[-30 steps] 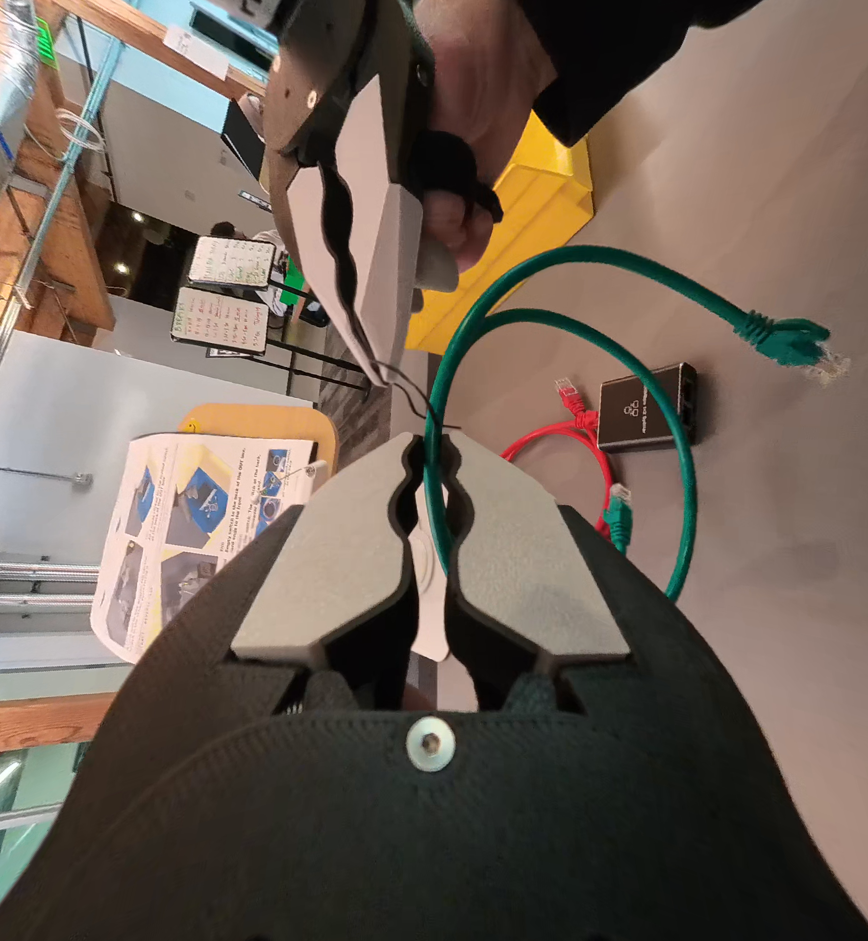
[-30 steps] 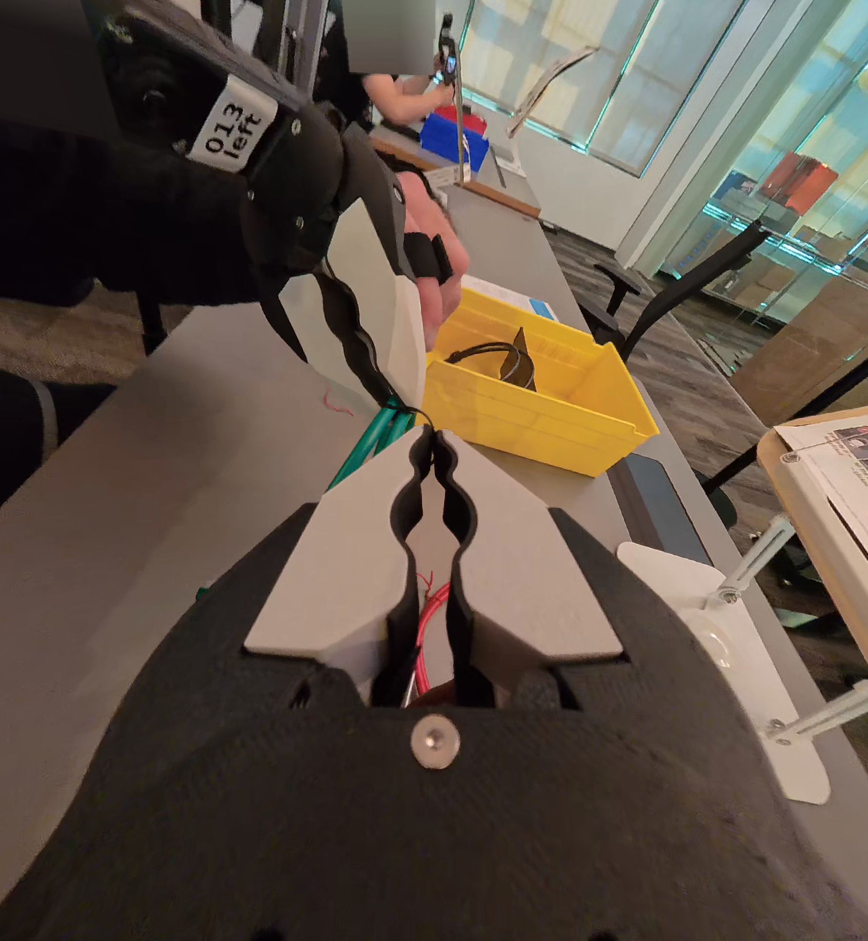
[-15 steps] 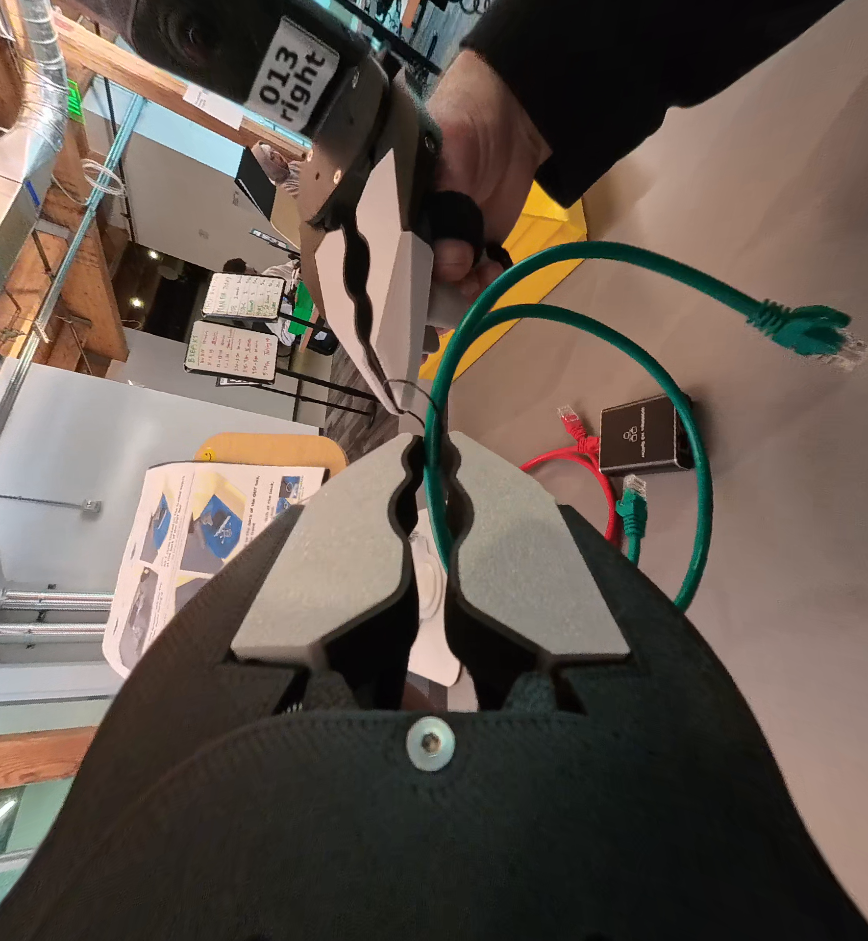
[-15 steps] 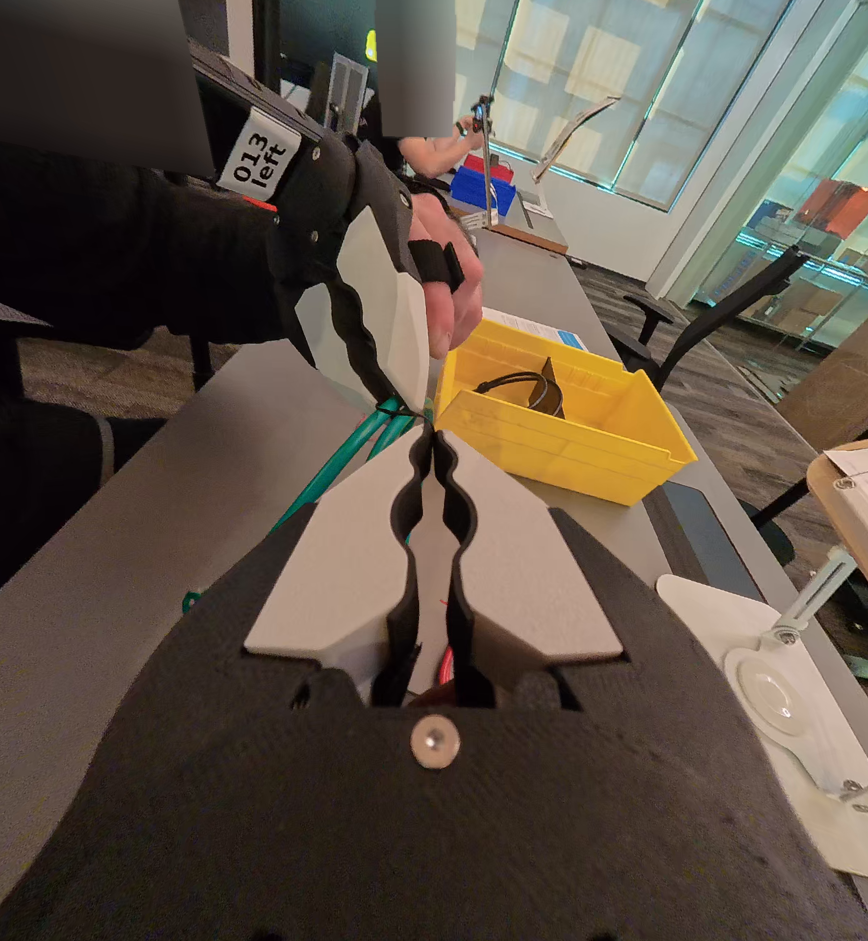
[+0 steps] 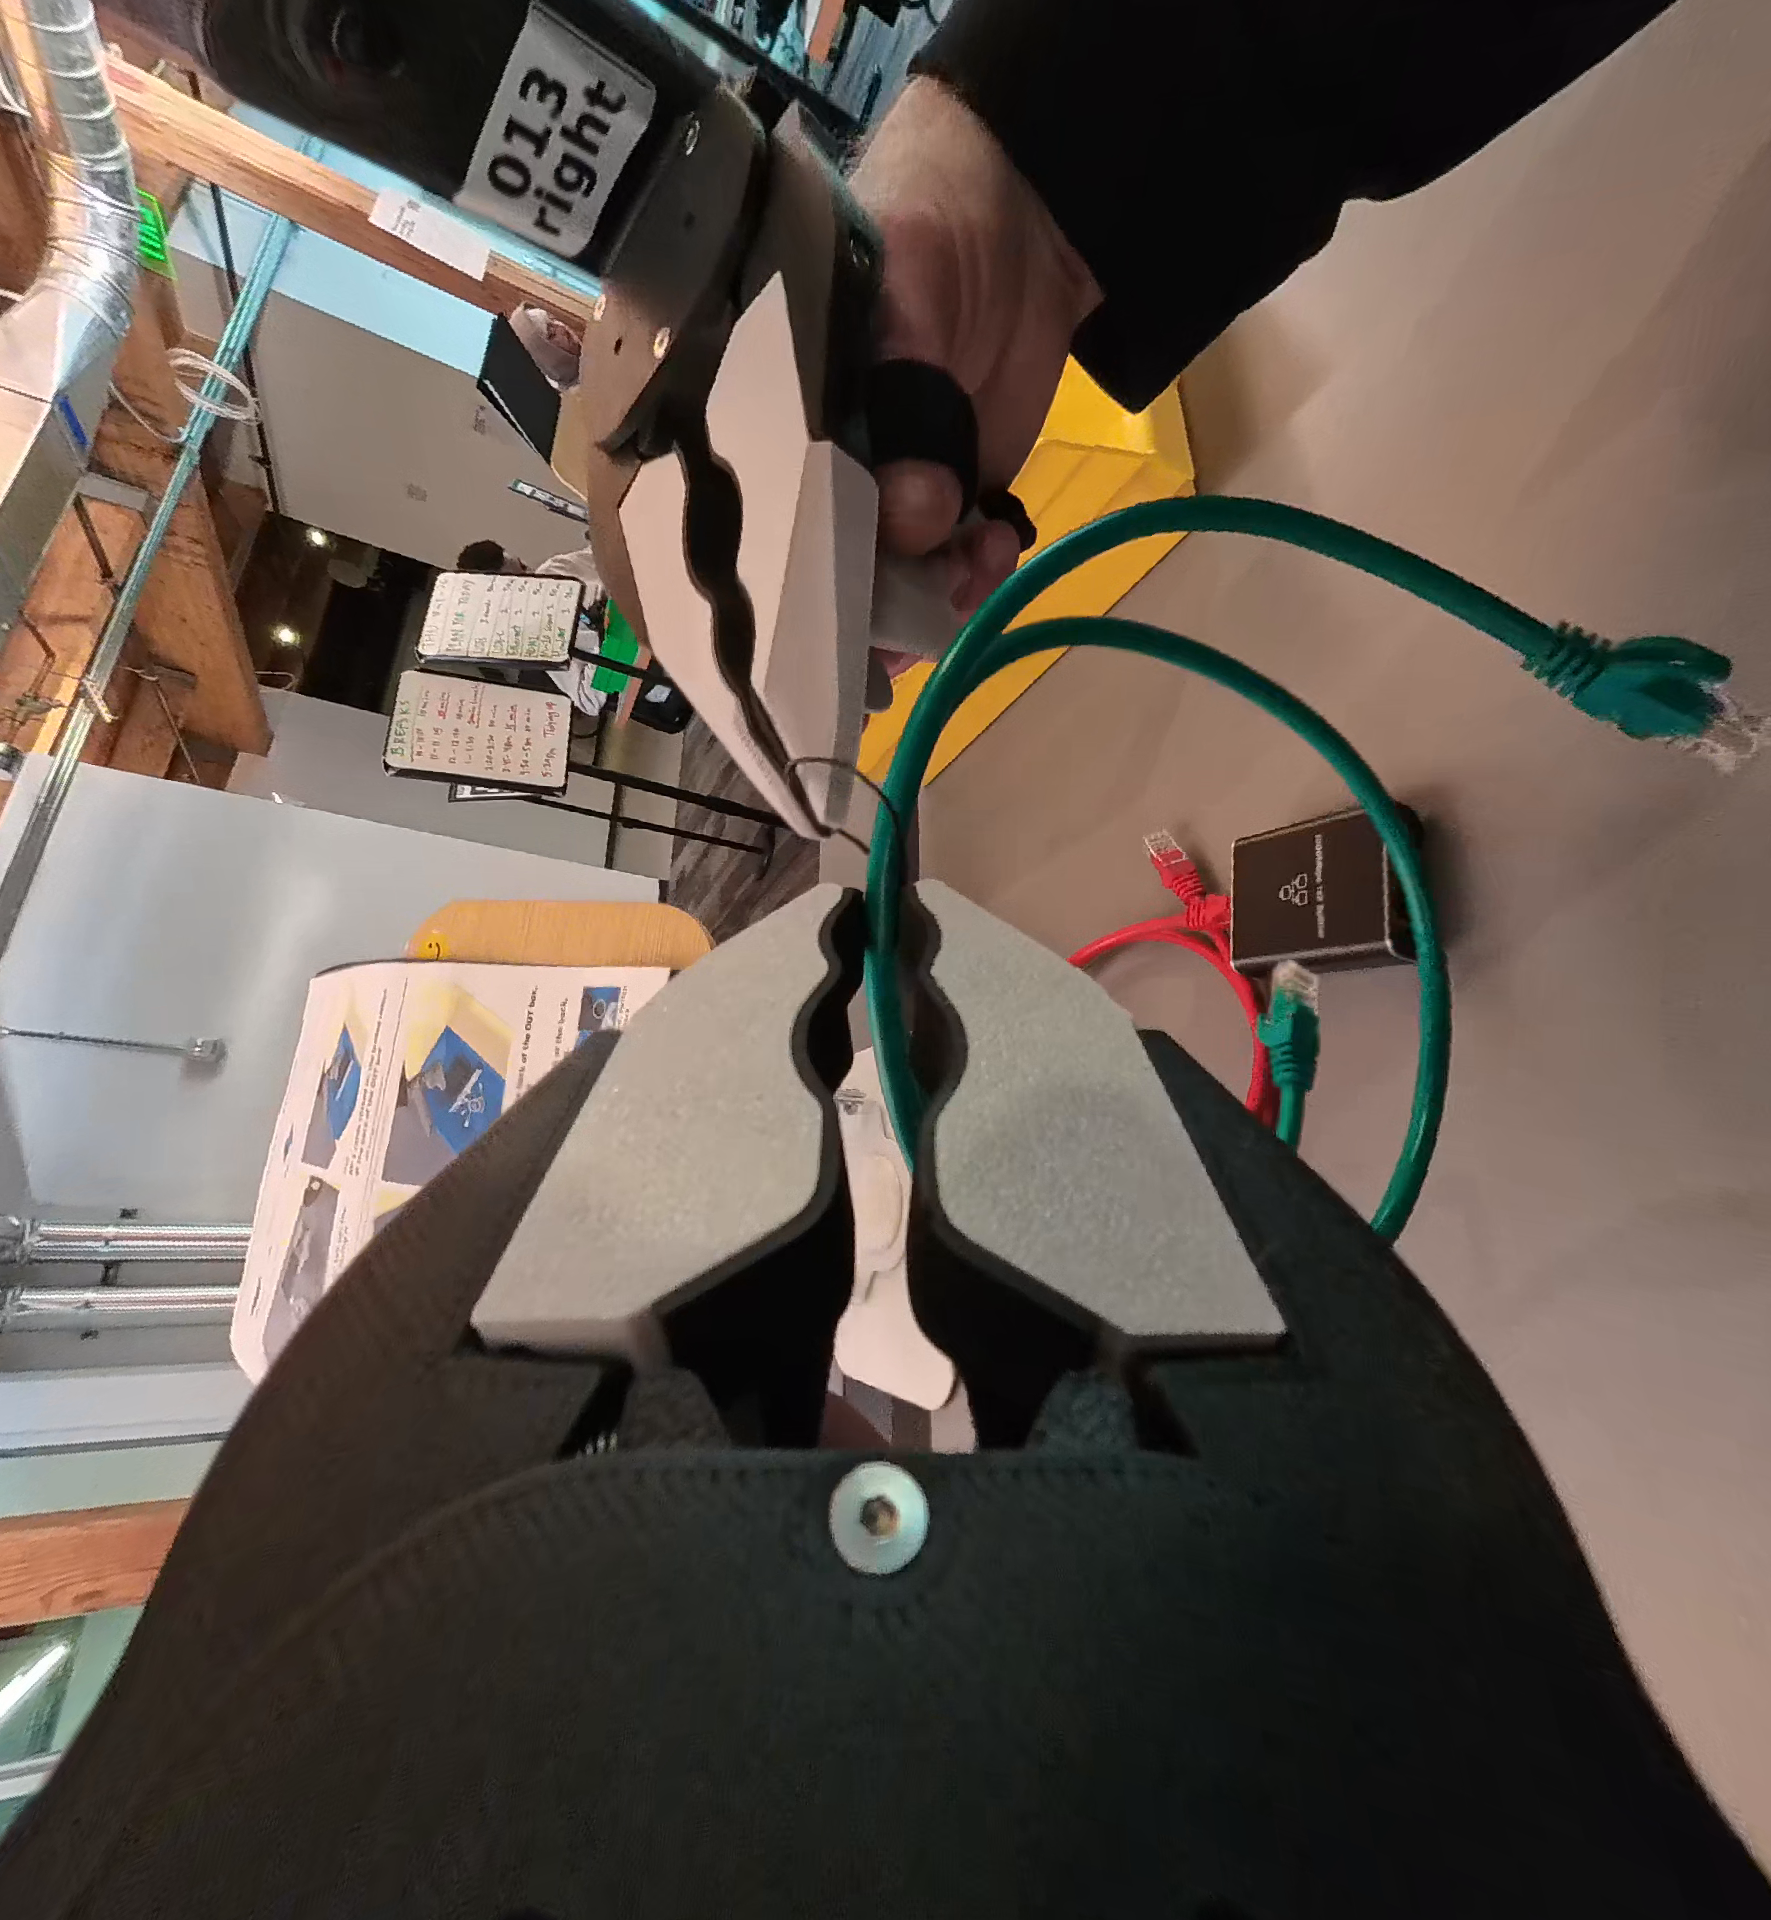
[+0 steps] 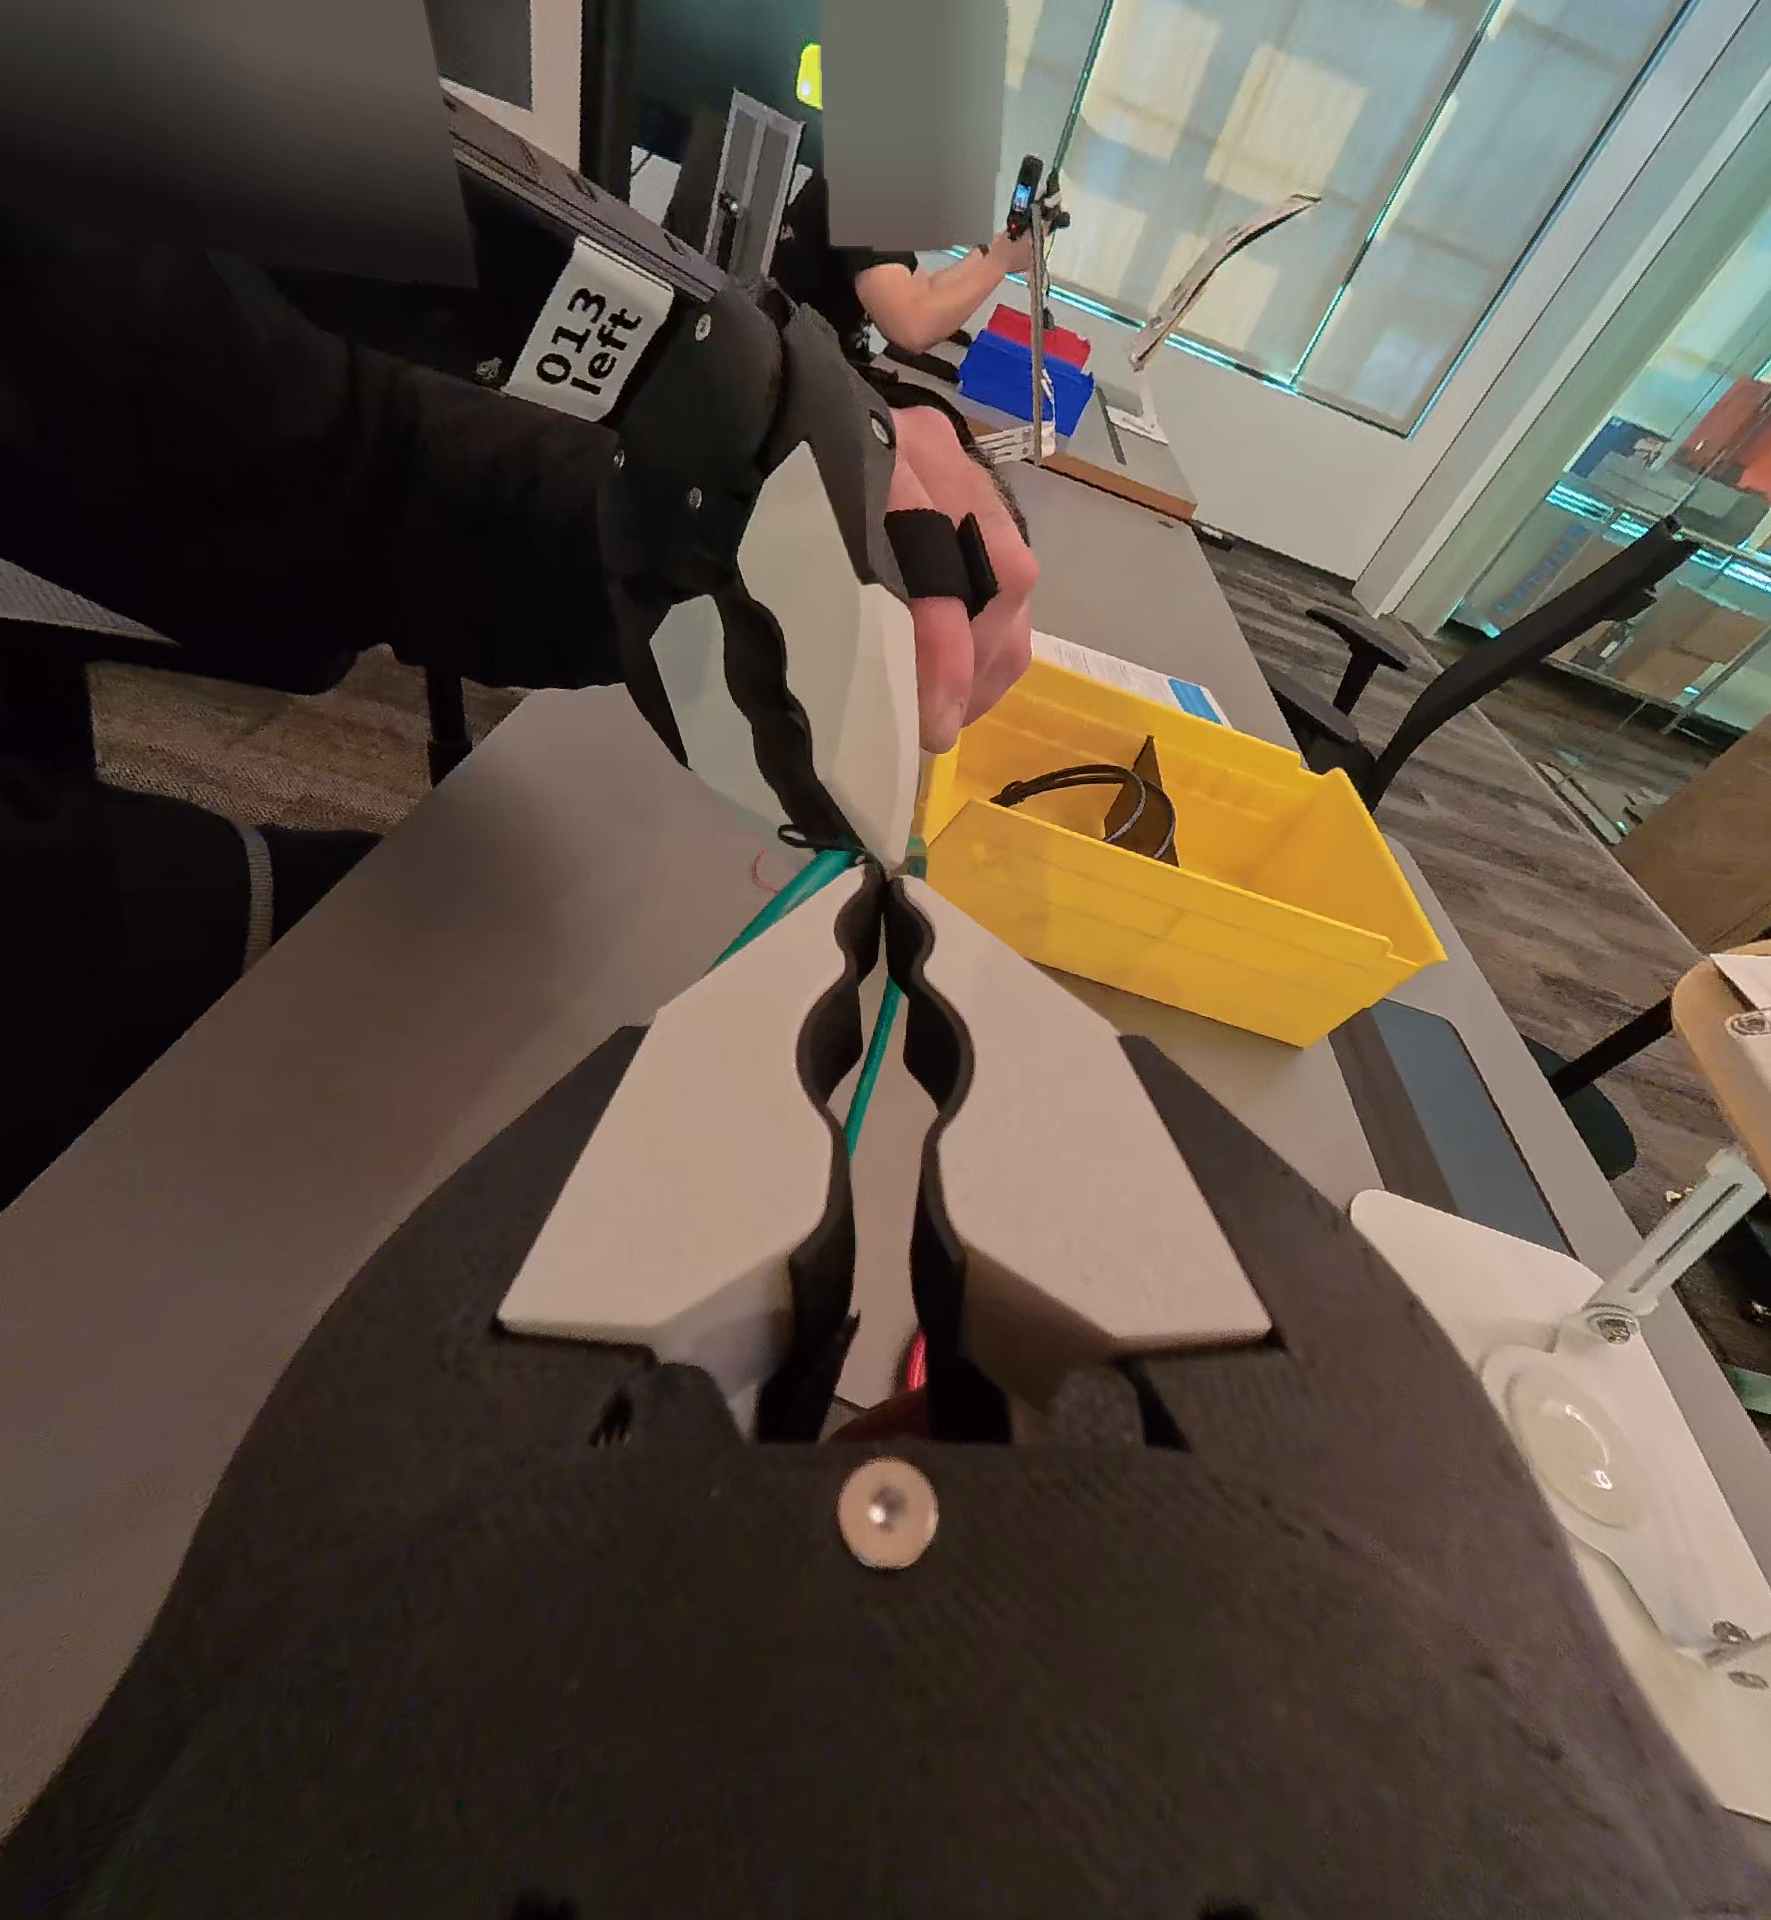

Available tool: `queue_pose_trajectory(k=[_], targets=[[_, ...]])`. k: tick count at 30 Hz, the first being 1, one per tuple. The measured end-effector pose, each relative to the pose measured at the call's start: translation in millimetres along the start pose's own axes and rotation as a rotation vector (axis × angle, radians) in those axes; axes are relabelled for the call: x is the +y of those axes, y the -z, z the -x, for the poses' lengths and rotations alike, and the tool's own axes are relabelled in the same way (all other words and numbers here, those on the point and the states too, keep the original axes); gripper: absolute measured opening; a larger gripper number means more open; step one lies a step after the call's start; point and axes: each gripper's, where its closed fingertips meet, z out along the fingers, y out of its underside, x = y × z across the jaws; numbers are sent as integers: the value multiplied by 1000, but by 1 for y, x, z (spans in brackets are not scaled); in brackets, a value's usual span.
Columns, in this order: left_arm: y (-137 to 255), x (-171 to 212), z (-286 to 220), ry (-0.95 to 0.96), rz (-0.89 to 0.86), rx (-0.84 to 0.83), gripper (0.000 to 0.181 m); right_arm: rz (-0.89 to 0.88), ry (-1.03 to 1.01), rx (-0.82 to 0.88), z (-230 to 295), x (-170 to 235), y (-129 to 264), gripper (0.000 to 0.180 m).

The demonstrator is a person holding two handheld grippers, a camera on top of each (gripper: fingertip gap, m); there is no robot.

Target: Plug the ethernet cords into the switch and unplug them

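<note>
Left gripper (image 5: 883,914) clamps the green cord (image 5: 1421,1039). Right gripper (image 6: 883,883) pinches its thin black tie (image 5: 839,774), tips nearly touching above the table (image 5: 1587,1351).

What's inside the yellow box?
Inside the yellow box lies a looped black cable beside a dark upright divider. The front wall hides the bottom of the nearer compartment.

We see a coiled green ethernet cord (image 5: 1421,1039) lifted off the desk (image 5: 1587,1351), one plug dangling; the red cord (image 5: 1172,940) lies beside the black switch (image 5: 1312,891), unplugged.
</note>
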Motion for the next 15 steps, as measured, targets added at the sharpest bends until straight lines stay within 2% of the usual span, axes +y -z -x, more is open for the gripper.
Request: queue_pose_trajectory(k=[3,7,15], targets=[[0,-1,0,-16,6,-1,5,68,17,30,-6,8,8,0],[0,-3,2,-15,-5,-7,6,-15,9,36,-7,-12,23,0],[-5,-12,1,-55,-10,13,6,41,21,-70,14,-4,10,0]])
